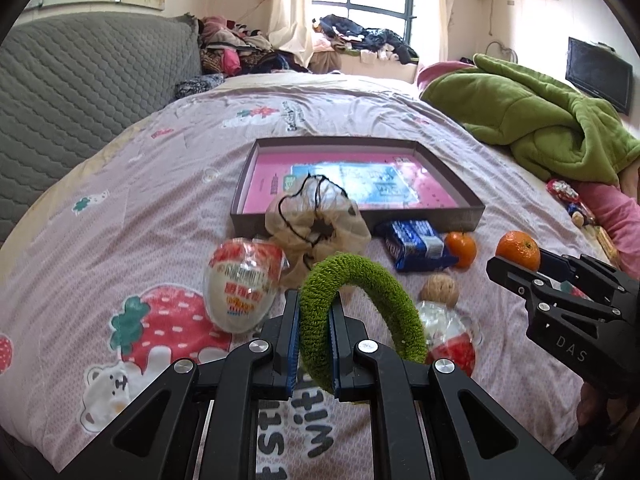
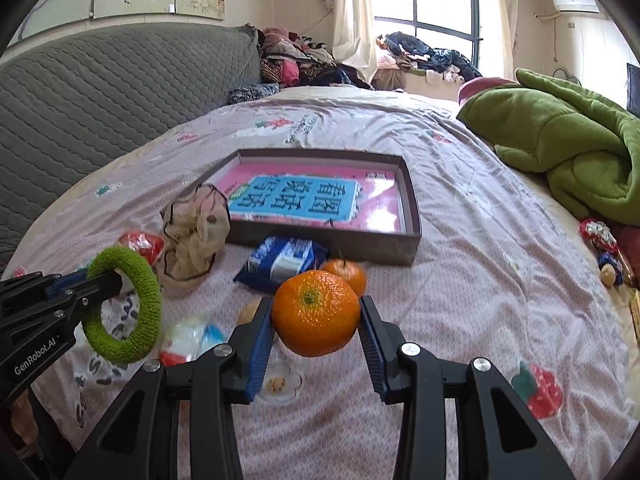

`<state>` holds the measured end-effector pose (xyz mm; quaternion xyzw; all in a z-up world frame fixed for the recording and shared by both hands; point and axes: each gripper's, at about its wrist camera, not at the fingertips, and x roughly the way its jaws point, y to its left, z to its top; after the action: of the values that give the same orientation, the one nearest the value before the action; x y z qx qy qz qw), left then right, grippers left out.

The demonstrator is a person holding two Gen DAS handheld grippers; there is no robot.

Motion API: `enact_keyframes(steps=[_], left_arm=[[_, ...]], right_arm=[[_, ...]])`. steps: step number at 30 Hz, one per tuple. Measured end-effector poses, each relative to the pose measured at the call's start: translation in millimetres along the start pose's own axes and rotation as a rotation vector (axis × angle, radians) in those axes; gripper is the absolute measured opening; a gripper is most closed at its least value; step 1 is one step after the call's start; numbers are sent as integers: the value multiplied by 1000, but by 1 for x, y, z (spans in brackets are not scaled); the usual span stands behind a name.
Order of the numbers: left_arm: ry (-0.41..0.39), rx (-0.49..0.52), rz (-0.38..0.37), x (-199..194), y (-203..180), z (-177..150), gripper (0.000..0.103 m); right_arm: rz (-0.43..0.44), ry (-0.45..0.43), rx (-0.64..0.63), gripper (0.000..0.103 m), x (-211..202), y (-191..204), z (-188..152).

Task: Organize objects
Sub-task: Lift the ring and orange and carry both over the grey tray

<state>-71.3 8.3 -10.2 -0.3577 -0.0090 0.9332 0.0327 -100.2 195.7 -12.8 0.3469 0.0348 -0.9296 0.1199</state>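
My left gripper [image 1: 314, 312] is shut on a green knitted ring [image 1: 362, 300], held above the bed; the same ring [image 2: 124, 304] shows at the left of the right wrist view. My right gripper [image 2: 316, 312] is shut on a mandarin [image 2: 316, 312], also lifted off the sheet and visible in the left wrist view as the mandarin [image 1: 518, 250]. A shallow brown box [image 1: 460, 222] with a pink and blue bottom lies on the bed ahead. A second mandarin [image 1: 461, 249], a blue packet [image 1: 416, 245], a walnut [image 1: 439, 290], a beige scrunchie [image 1: 320, 220] and an egg-shaped toy pack [image 1: 240, 290] lie before it.
A green blanket [image 1: 532, 116] is heaped at the right and a grey quilted headboard [image 1: 80, 80] stands at the left. Clothes are piled by the window [image 1: 360, 38]. Small wrapped items [image 1: 568, 200] lie near the right bed edge. A red-and-white wrapped pack [image 1: 452, 336] lies under the ring.
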Motion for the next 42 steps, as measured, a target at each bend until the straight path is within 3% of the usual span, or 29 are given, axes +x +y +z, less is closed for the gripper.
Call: enact_keyframes(steps=[14,28,42], left_arm=[[-37,3,-8,8,-8,34,12],[-72,-31,13,27,9,90,12],[-1,-50,15,78,17,130,12]], right_arm=[[4,-74,-36,42,5,-12,44],[-2,-109,-50,42,13,-33,85],[-13,-94,-93,42,46,-42,111]])
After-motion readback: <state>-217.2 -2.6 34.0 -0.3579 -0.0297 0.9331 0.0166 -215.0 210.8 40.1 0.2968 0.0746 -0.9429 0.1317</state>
